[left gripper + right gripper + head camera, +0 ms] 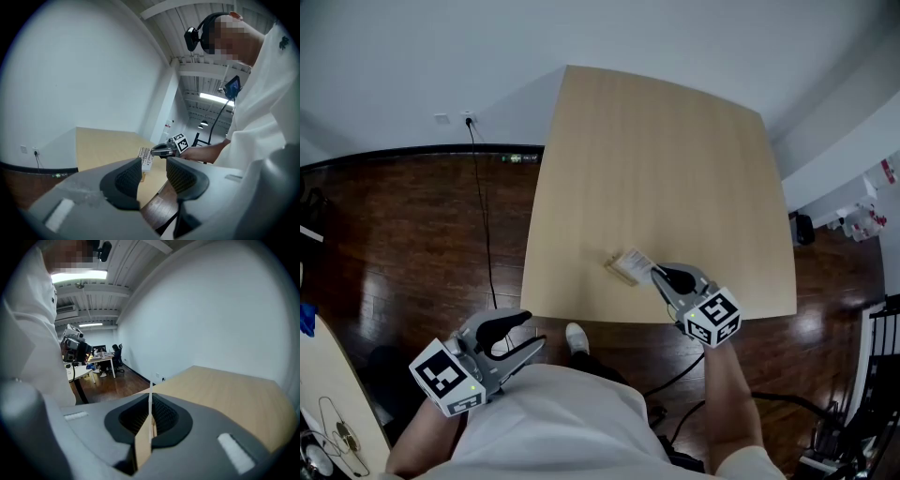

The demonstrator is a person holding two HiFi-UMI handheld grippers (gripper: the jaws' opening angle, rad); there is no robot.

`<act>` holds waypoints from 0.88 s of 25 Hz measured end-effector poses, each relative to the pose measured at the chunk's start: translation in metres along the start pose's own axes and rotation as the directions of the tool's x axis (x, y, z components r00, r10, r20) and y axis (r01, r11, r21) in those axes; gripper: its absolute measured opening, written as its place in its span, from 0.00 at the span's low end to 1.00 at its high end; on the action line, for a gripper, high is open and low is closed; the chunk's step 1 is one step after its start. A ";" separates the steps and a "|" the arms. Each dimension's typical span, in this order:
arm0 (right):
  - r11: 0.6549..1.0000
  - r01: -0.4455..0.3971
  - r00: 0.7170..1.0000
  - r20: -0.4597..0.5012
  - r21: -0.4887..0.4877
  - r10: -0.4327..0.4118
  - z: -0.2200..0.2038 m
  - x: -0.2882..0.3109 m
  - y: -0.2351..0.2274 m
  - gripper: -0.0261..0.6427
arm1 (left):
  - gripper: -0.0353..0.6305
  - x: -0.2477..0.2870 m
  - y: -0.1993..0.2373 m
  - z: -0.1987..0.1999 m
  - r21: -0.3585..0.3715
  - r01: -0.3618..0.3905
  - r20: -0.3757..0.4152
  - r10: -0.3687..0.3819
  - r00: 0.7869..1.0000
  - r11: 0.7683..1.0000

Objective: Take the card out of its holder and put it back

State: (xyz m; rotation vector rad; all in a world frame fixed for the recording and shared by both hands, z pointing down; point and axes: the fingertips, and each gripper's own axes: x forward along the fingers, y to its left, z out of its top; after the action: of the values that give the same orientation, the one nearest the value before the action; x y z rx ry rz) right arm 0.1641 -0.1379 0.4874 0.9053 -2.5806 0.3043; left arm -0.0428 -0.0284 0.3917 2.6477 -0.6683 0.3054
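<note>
Right tool (pixel 657 273): jaws closed on thin white card (pixel 150 405), card edge-on between black ribbed pads. Card's lower part meets small tan wooden holder (pixel 142 448). Holder (pixel 621 270) and card (pixel 635 259) sit near front edge of light wood tabletop (pixel 656 169). Left tool (pixel 536 329): jaws apart, nothing between them, held off tabletop's near edge over dark wood floor (pixel 412 244), well apart from card.
</note>
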 end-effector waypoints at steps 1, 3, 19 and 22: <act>1.000 -0.006 1.000 -0.001 -0.001 0.006 -0.002 0.003 -0.002 0.07 | 0.31 0.002 0.002 0.001 -0.001 -0.002 -0.002 0.002 1.000 1.000; 1.000 -0.016 1.000 -0.006 -0.004 0.016 -0.005 0.008 -0.006 0.07 | 0.31 0.007 0.005 0.002 -0.002 -0.006 -0.004 0.006 1.000 1.000; 0.997 -0.082 0.996 -0.025 -0.013 0.081 -0.019 0.029 -0.021 0.07 | 0.31 0.026 0.020 0.008 -0.024 -0.038 -0.028 0.037 0.999 0.999; 0.996 -0.092 0.995 -0.029 -0.017 0.092 -0.024 0.031 -0.020 0.07 | 0.31 0.027 0.021 0.005 -0.026 -0.040 -0.033 0.039 0.999 0.999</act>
State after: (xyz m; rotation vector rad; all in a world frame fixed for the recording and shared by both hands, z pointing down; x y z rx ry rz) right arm 0.1614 -0.1624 0.5234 0.7717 -2.5996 0.3158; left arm -0.0293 -0.0581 0.4016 2.6012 -0.7101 0.3477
